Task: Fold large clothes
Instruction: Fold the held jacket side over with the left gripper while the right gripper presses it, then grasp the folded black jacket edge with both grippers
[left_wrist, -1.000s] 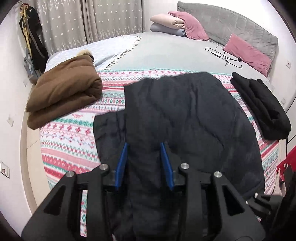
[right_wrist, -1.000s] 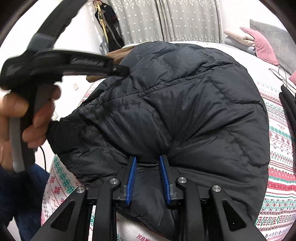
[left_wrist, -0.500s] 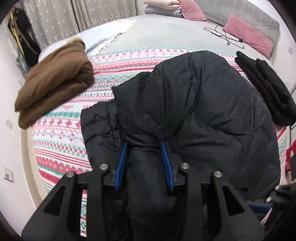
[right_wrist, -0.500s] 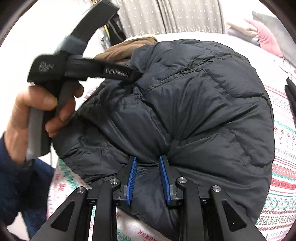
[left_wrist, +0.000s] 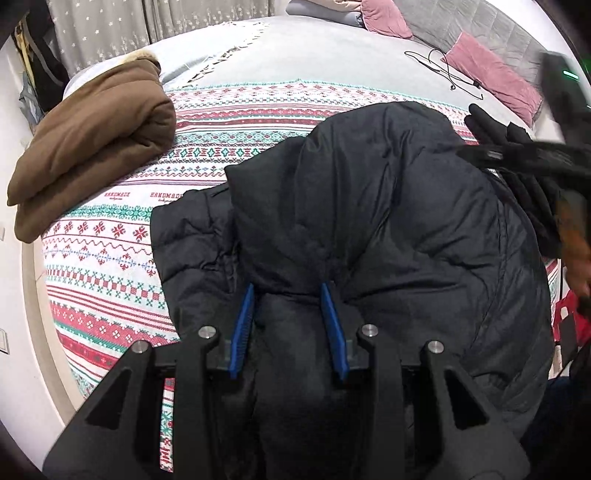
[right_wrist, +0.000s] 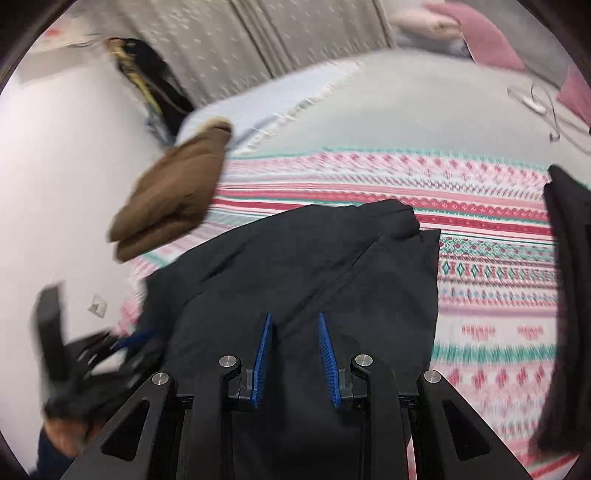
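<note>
Jacket: the black puffer jacket (left_wrist: 369, 221) lies on the patterned blanket (left_wrist: 110, 258) on the bed (left_wrist: 332, 55), bunched and partly folded over itself, its near edge under both grippers.
Left gripper: the left gripper (left_wrist: 290, 317) has its blue fingers (left_wrist: 243, 325) apart, with jacket fabric lying between them; whether they pinch it, I cannot tell.
Right gripper: the right gripper (right_wrist: 295, 350) also stands with its fingers apart over the jacket; a grip cannot be confirmed.
Only in left view: quilting on the jacket, the word printed on the blanket, a black cable (left_wrist: 443, 70) on the grey sheet, the right gripper's body blurred at the right edge.
Only in right view: the jacket's flat far corner (right_wrist: 424, 236) on the blanket, the left gripper (right_wrist: 92, 354) blurred at lower left, a wall socket (right_wrist: 98, 305). This view is motion-blurred.
Change from 1 s ago: in the right view the jacket then filled the frame as a raised mound; now it sits low and flatter, with much blanket showing beyond it. In the left view it looks more heaped than before.
Count: 1 puffer jacket, 1 folded brown garment (left_wrist: 92, 140), 1 folded black garment (right_wrist: 565, 295), 2 pink pillows (left_wrist: 487, 70) in the left view, 2 grippers.
</note>
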